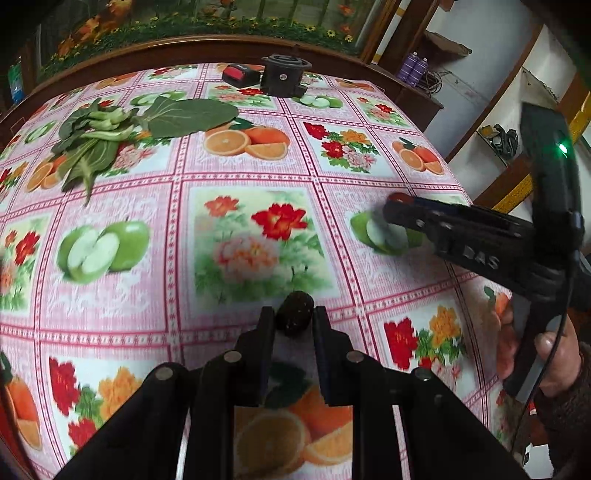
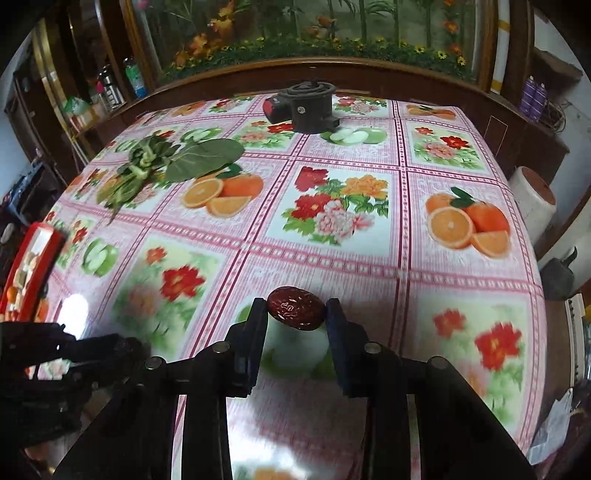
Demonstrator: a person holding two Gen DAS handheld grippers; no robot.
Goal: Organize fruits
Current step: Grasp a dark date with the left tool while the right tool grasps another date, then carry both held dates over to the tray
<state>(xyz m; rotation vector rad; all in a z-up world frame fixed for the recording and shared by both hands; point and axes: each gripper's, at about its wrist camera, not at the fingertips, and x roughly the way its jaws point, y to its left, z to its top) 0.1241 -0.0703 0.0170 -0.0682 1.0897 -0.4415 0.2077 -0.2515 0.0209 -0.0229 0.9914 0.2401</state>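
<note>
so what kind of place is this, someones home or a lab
Most likely a home, probably a dining room: a table under a fruit-and-flower oilcloth, loose leafy greens on it, and a wooden cabinet with bottles behind. A framed garden picture hangs beyond.

right gripper (image 1: 397,201): black, white lettering, green light, black cable | sleeve (image 1: 569,398): brown knit

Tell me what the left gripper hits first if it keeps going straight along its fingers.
Likely just the tablecloth: the left gripper, shut on a dark date, points down at the printed flower square ahead. No loose object shows in that line; depth is unclear.
</note>
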